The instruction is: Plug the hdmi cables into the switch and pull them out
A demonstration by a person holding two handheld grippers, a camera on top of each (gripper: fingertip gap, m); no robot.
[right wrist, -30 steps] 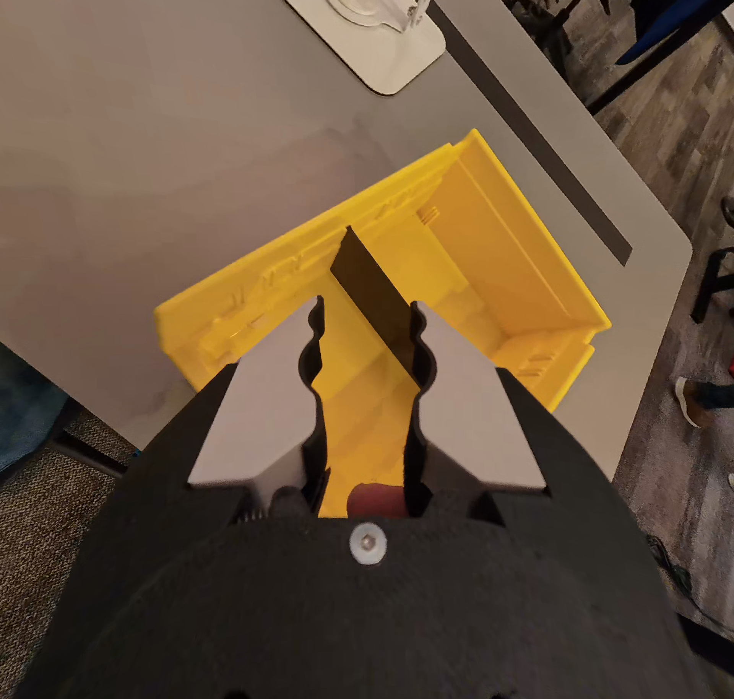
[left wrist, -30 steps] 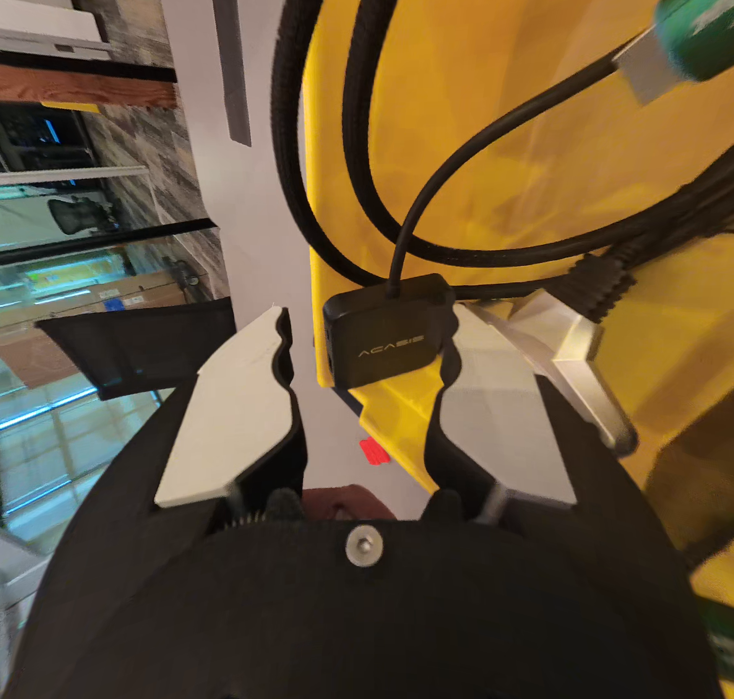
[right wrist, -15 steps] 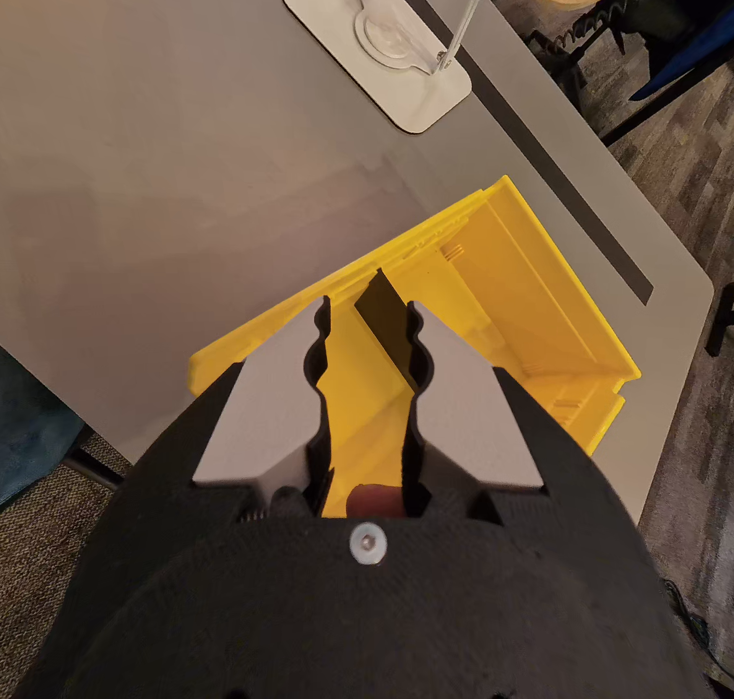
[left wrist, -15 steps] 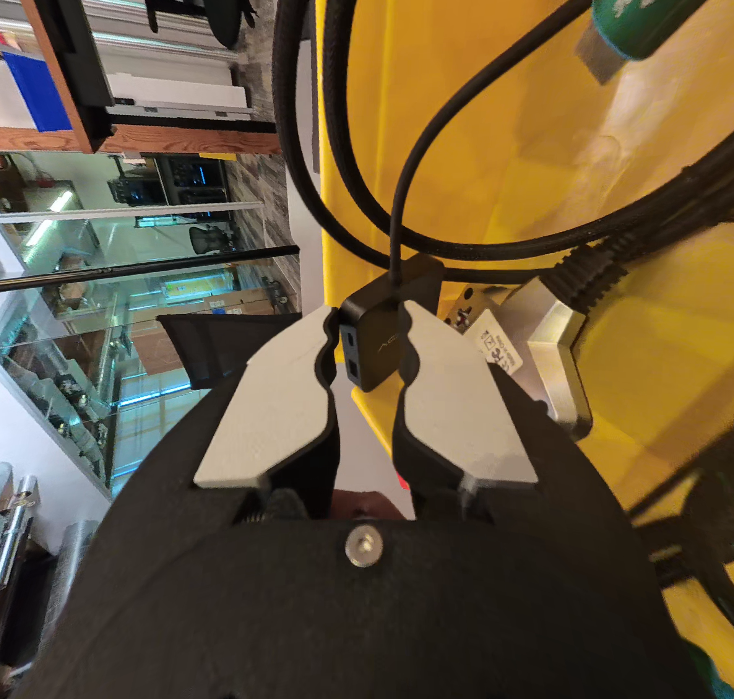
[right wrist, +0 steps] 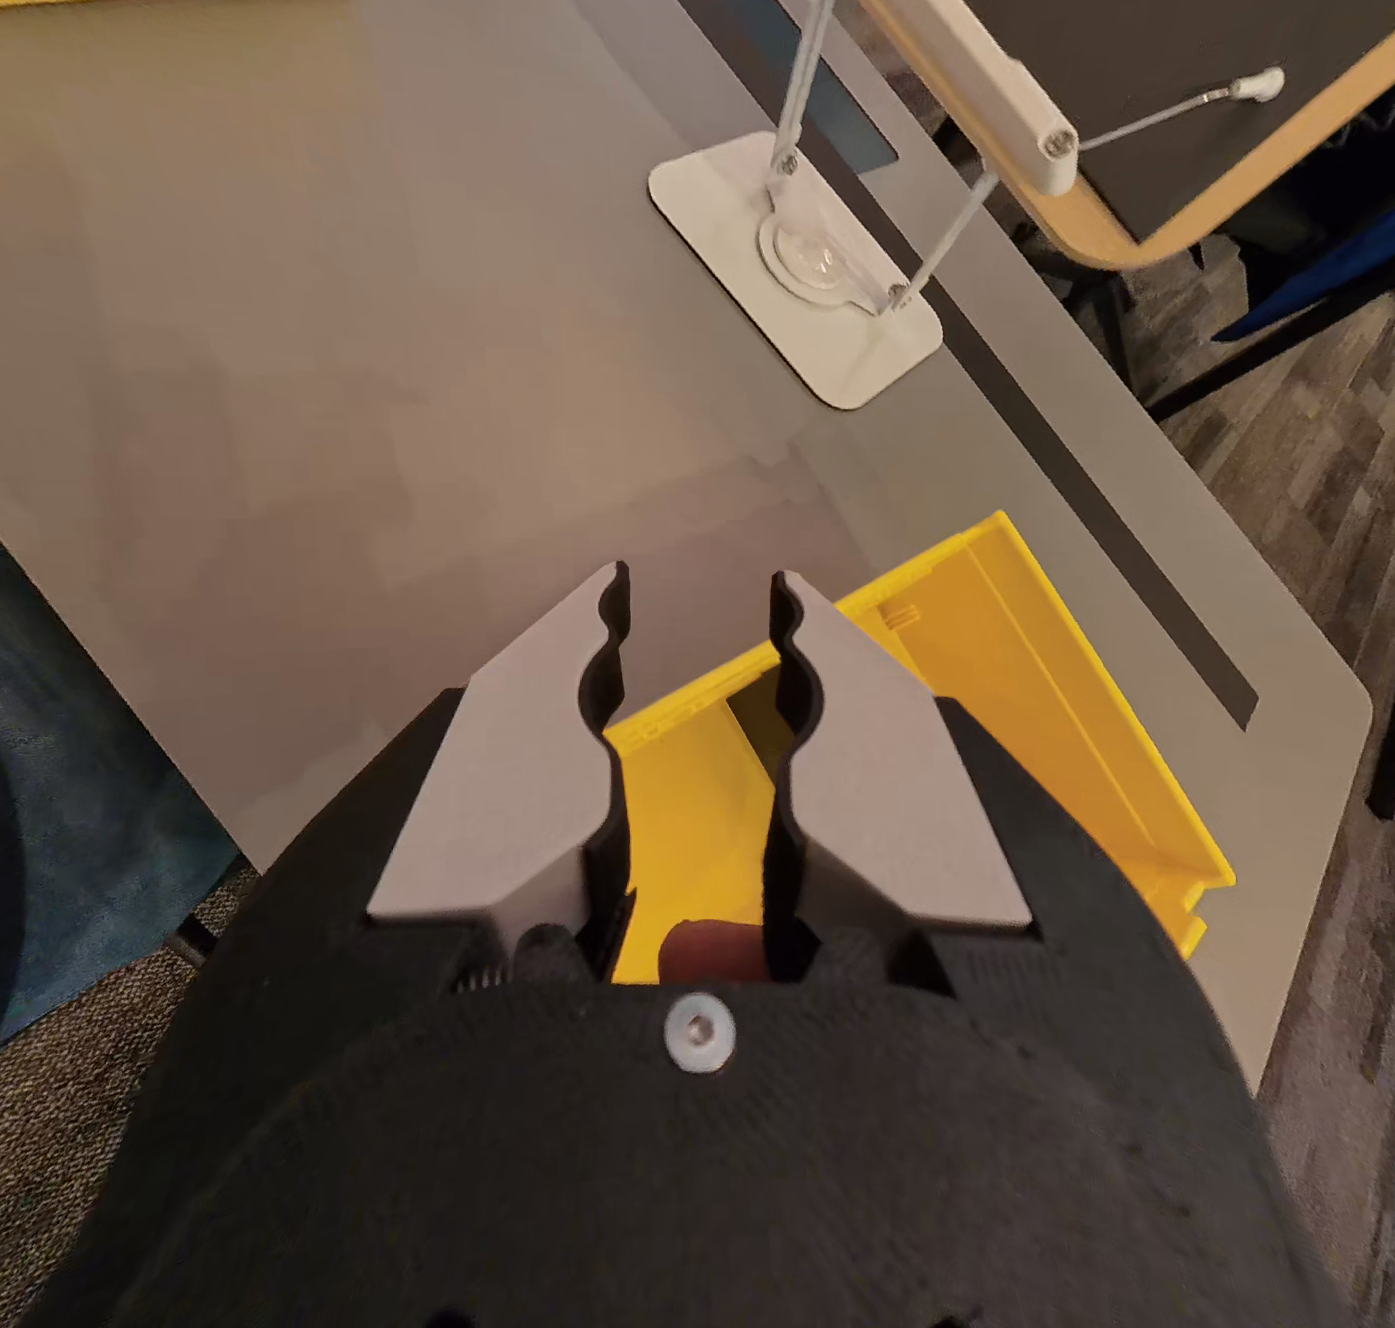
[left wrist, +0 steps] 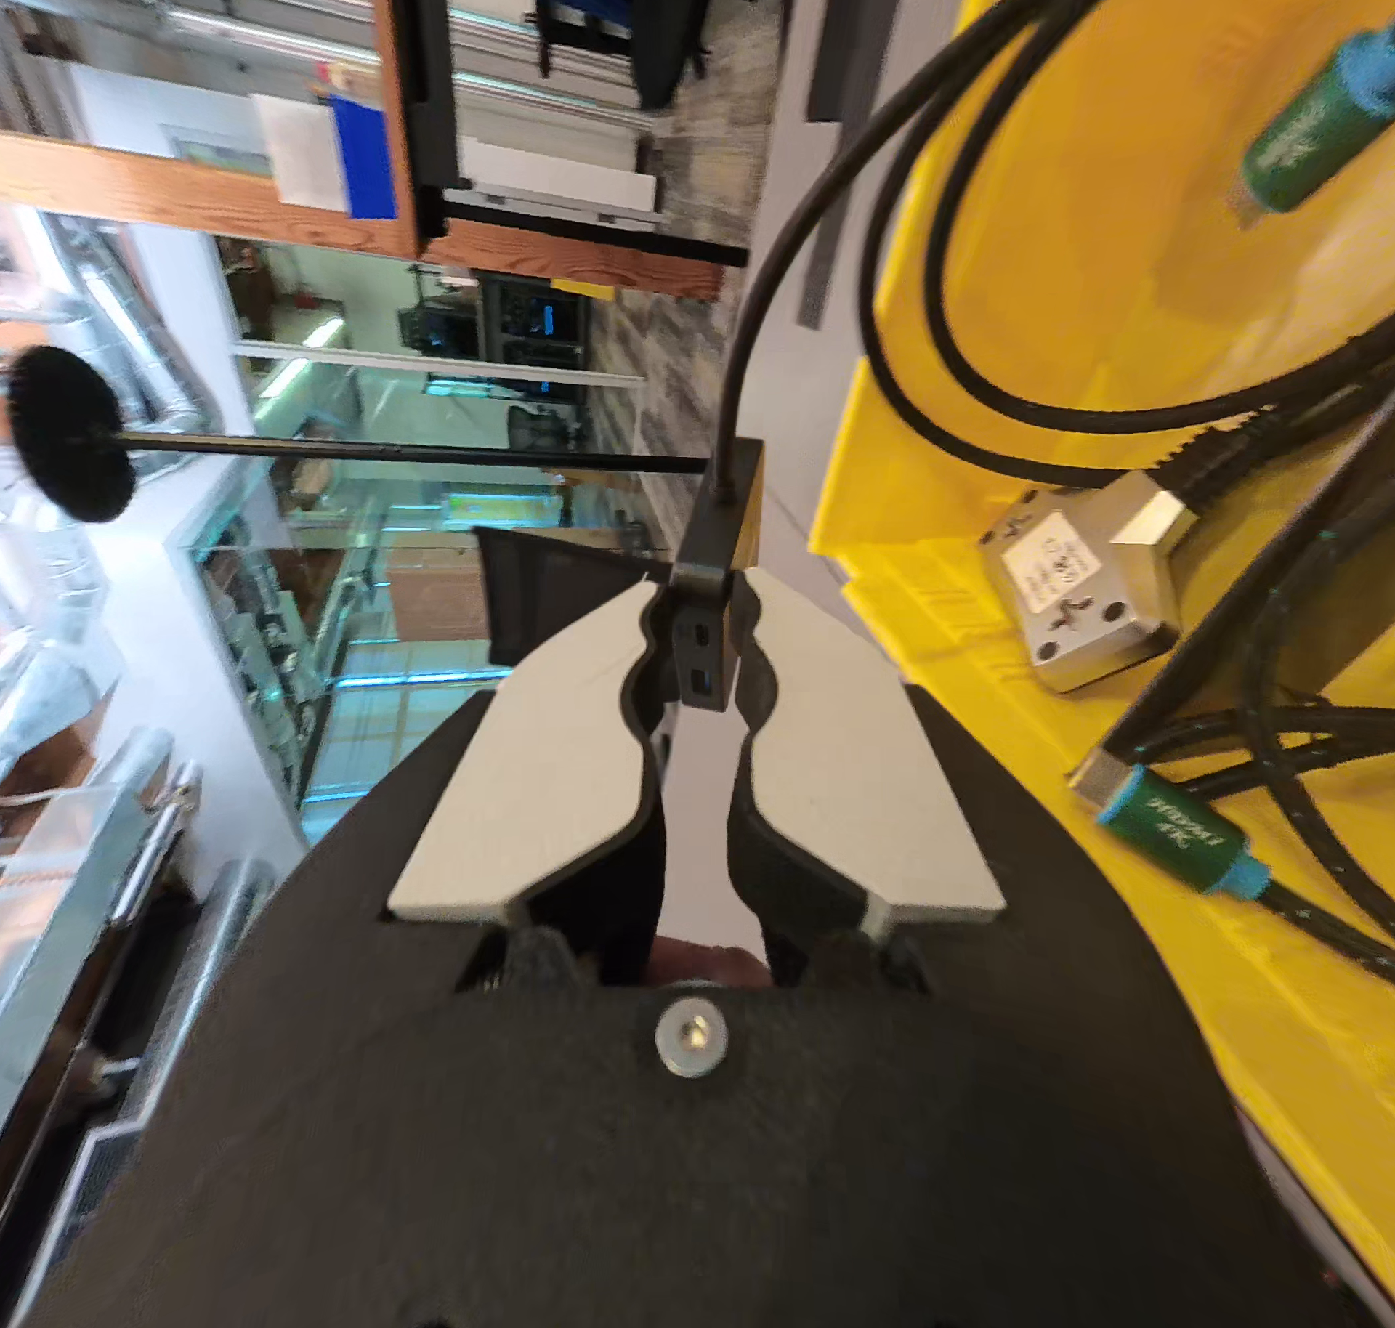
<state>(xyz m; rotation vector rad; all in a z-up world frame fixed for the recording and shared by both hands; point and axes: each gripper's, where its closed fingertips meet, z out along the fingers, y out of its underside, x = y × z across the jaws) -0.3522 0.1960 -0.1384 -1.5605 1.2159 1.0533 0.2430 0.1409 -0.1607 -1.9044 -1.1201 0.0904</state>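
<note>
- Since a second ago, you are carrying the black switch out past the yellow bin's edge.
- Your left gripper is clamping the switch edge-on, long axis running forward, ports facing you, its cable arching back over the bin.
- Your right gripper is hovering narrowly parted, holding nothing, over bare grey table.
</note>
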